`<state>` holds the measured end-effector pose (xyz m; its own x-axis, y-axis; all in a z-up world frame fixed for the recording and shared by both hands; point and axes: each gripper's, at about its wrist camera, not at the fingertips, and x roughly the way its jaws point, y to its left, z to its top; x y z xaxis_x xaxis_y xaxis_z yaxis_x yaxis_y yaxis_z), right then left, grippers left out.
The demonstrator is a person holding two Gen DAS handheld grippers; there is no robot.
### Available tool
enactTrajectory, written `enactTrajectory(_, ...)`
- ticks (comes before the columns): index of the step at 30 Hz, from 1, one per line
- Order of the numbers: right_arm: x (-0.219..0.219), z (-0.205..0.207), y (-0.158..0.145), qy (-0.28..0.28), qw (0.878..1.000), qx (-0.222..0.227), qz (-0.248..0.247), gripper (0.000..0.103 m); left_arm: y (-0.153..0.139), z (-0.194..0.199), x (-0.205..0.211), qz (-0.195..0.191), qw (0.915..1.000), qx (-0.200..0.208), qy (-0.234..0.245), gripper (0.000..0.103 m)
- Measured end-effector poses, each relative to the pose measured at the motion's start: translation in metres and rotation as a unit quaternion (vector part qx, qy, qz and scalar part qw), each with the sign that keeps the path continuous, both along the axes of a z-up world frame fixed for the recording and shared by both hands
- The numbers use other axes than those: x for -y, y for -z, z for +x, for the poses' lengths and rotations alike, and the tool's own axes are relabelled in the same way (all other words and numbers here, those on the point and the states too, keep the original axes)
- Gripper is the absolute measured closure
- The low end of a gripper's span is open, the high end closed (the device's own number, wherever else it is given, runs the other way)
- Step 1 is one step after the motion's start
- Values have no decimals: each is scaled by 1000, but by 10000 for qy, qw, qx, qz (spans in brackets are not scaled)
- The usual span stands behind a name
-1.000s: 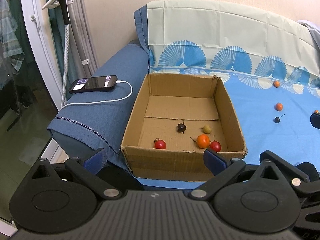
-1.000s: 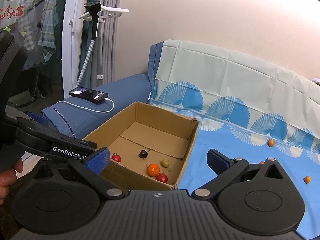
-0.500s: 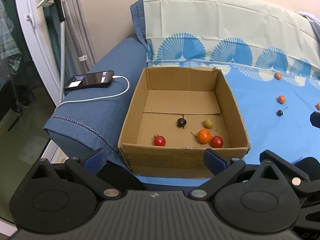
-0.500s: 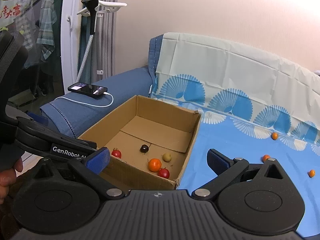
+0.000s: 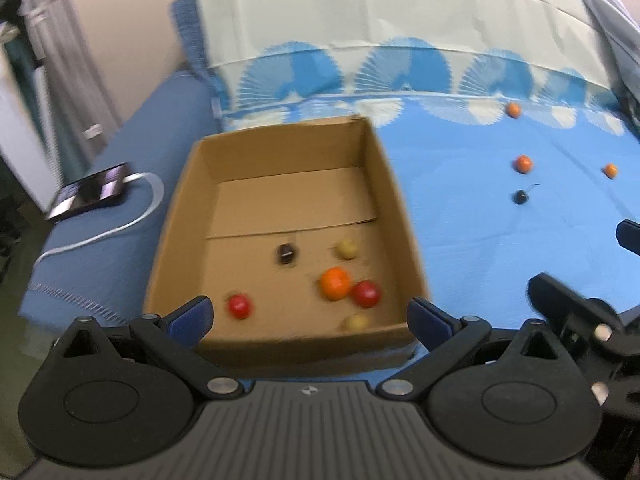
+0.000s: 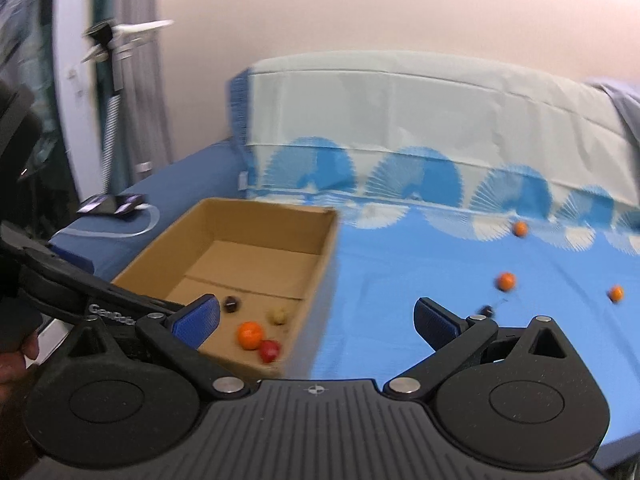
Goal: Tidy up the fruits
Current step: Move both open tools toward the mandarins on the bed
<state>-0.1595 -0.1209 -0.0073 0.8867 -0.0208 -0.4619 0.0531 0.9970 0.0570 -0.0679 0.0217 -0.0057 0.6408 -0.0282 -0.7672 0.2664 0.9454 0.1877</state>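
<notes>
Blue bedsheet (image 6: 400,280) is carrying four loose fruits right of the box (image 5: 396,216); both tools (image 5: 310,314) (image 6: 316,320) are hanging apart, empty. Right tool should be straddling the dark cherry (image 6: 487,311) squarely, squeezing gently.

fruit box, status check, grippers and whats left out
Left gripper open, right gripper open, both empty. Cardboard box holds six fruits. Four fruits loose on blue sheet. Nothing blocking.

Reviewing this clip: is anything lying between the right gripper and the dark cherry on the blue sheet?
Nothing visible does. The right gripper is open and empty, and only bare blue sheet lies between it and the dark cherry, which sits just past its right finger. The cardboard box stands off to the left.
</notes>
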Motion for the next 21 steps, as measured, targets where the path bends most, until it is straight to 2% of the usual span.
enactTrajectory(6,101,6,10,1200,9927,30,-86,1,6,49,75,-294,9975,-363,523,0)
enactTrajectory(10,188,18,22,2152,9765,13,-54,1,15,93,144,-530,9936,-513,860,0)
enactTrajectory(12,236,28,31,2665,9638,70,17,1,23,115,184,-633,9909,-502,1072,0)
enactTrajectory(16,324,56,59,3399,9399,89,310,1,54,160,269,-673,9855,-388,1512,0)
enactTrajectory(21,416,104,107,3864,9207,-34,545,1,113,214,358,-497,9770,-752,1932,0)
